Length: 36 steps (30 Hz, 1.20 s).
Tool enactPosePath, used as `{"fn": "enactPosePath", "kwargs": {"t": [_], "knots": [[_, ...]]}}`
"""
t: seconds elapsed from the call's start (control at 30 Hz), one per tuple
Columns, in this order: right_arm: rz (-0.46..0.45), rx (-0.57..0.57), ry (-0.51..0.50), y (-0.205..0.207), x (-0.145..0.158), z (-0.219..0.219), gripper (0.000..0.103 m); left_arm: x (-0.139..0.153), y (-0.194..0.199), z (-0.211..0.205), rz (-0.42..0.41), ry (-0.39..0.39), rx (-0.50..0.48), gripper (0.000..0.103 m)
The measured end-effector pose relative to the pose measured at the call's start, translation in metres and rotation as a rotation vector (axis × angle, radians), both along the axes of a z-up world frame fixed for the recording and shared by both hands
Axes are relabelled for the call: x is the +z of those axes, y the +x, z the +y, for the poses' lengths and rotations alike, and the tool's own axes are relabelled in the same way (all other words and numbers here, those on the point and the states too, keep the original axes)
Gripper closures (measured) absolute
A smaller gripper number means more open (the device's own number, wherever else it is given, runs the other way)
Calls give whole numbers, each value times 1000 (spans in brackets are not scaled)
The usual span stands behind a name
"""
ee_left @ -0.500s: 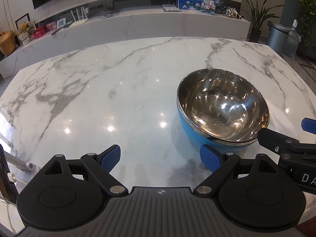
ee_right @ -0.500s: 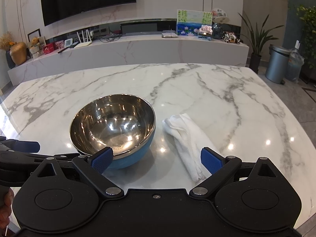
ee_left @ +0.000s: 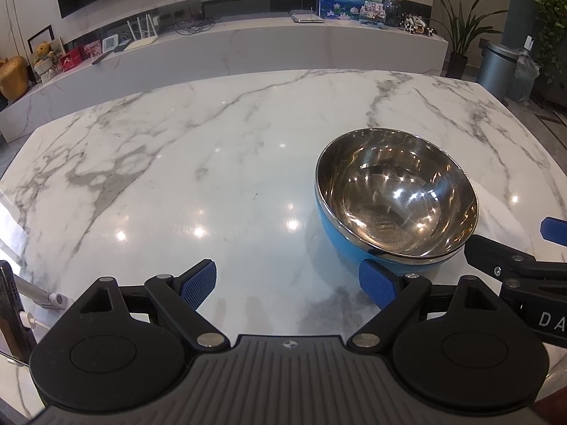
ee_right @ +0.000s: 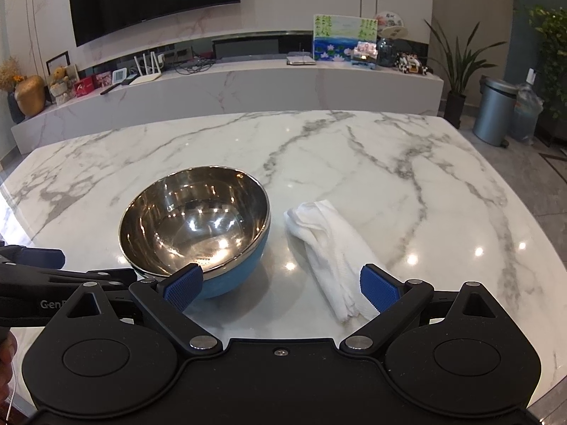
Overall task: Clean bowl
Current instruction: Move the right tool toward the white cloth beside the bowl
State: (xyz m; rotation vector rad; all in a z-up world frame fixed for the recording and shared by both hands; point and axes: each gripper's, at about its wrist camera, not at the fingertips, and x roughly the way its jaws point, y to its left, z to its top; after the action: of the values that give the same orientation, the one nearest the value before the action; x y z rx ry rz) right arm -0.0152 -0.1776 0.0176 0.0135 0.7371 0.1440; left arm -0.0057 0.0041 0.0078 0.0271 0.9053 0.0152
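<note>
On the marble table [ee_right: 354, 148] the bowl [ee_right: 198, 219], steel inside and blue outside, stands upright at about ten o'clock from the right gripper [ee_right: 281, 285], with a folded white cloth [ee_right: 333, 248] lying just beside it at one o'clock. The right gripper's fingers are spread wide and hold nothing, its left pad in front of the bowl's near rim. The left gripper [ee_left: 287, 281] is likewise spread and empty, the bowl [ee_left: 397, 202] at its two o'clock.
</note>
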Motion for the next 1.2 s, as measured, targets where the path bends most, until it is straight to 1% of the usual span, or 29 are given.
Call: {"fn": "enactPosePath", "kwargs": {"t": [0.3,0.47,0.63,0.73,0.8,0.87,1.2], "knots": [[-5,-12,11,-17,-15,-17,7,2,-1,-2,-18,33,24,15],[-1,-10,9,-24,-27,-17,7,3,-1,-3,-21,47,25,15],[-4,-9,9,-49,-41,-29,7,3,0,-2,-25,44,30,15],[0,-10,8,-51,-46,-28,7,4,-1,-1,-27,41,27,15],[19,-12,7,-23,-20,-14,7,4,-1,-1,-26,40,26,15],[31,-13,6,-4,-3,-7,7,4,-2,-1,-27,41,24,15],[26,-10,9,2,0,-2,7,7,-5,0,-26,31,19,15]]}}
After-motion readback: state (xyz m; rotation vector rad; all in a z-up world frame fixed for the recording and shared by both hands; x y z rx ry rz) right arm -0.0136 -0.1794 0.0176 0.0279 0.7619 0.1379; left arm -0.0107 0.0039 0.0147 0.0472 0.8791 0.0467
